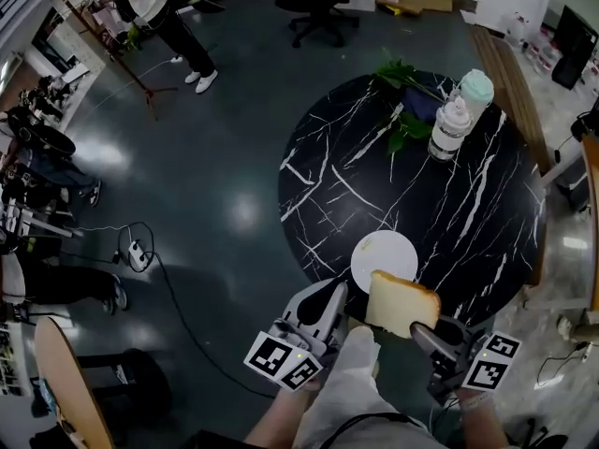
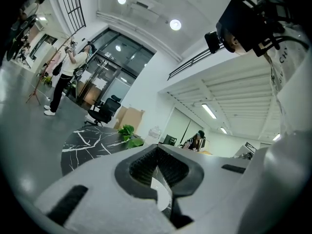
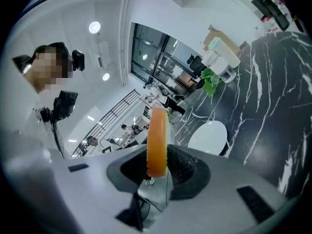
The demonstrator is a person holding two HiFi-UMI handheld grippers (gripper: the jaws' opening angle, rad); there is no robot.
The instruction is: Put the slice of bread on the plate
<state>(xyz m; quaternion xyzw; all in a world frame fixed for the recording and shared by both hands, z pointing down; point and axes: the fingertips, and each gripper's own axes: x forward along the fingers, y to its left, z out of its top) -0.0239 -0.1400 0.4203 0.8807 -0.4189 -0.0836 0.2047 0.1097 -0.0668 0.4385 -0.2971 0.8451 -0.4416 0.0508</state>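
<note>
A slice of bread [image 1: 401,302] with a tan crust stands on edge in my right gripper [image 1: 419,329], whose jaws are shut on its lower end. It hangs over the near edge of the round black marble table [image 1: 468,213], just in front of the empty white plate [image 1: 384,258]. In the right gripper view the bread [image 3: 157,140] rises crust-on between the pads of the right gripper [image 3: 158,165], with the plate [image 3: 208,136] beyond. My left gripper [image 1: 328,309] is beside the bread at the table's near-left rim. In its own view the left gripper [image 2: 157,165] is shut and holds nothing.
At the table's far side stand a leafy plant [image 1: 404,96] and two lidded containers [image 1: 449,127]. An office chair [image 1: 318,7] and a standing person [image 1: 164,17] are farther off. A power strip with cable [image 1: 138,255] lies on the floor at left.
</note>
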